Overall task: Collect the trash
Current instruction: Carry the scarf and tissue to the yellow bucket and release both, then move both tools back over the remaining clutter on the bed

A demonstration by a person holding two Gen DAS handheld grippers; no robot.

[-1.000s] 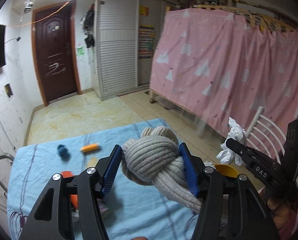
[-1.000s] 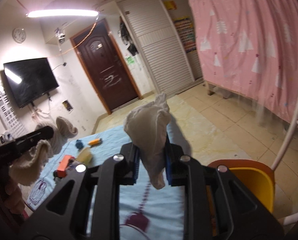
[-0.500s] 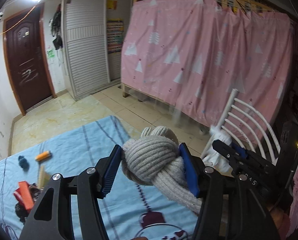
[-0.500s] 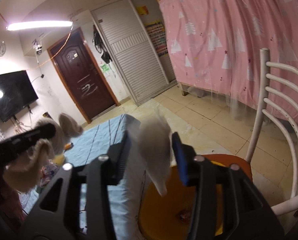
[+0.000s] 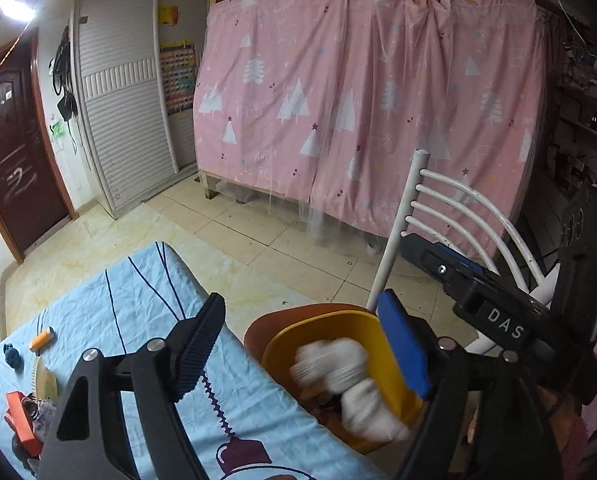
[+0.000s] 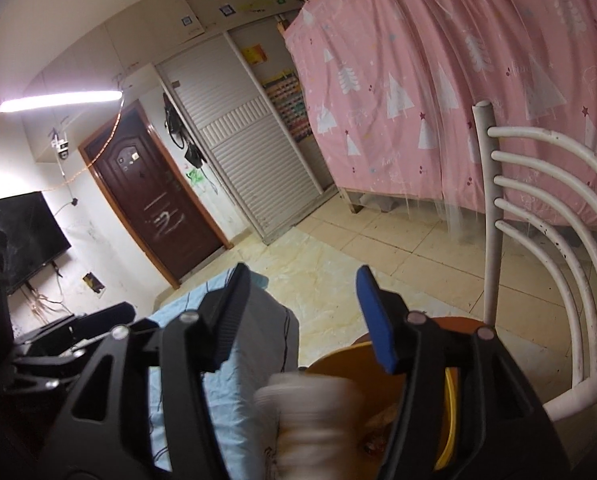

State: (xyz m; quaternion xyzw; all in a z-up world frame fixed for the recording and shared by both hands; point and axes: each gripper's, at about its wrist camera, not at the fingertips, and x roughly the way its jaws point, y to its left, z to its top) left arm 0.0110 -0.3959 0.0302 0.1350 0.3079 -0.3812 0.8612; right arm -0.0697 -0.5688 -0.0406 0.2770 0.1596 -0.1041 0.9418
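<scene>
My left gripper [image 5: 302, 344] is open and empty above a yellow bin [image 5: 286, 344] that stands on an orange chair seat. A grey knitted bundle [image 5: 338, 376], blurred by motion, is falling into the bin. My right gripper [image 6: 298, 320] is open too, over the same bin [image 6: 450, 396]. The blurred pale bundle [image 6: 310, 412] shows just below its jaws. The right gripper also shows at the right of the left wrist view [image 5: 458, 272].
A table with a blue cloth [image 5: 138, 312] lies left of the bin, with an orange tube [image 5: 42, 338], a blue object [image 5: 12, 354] and a red item [image 5: 18, 420] on it. A white chair back [image 5: 458, 216] rises behind the bin. A pink curtain [image 5: 358, 120] hangs beyond.
Both grippers swung right from the table to the bin and opened. The left let go of the knitted bundle, the right let go of the white tissue. The bundle is dropping into the bin.
</scene>
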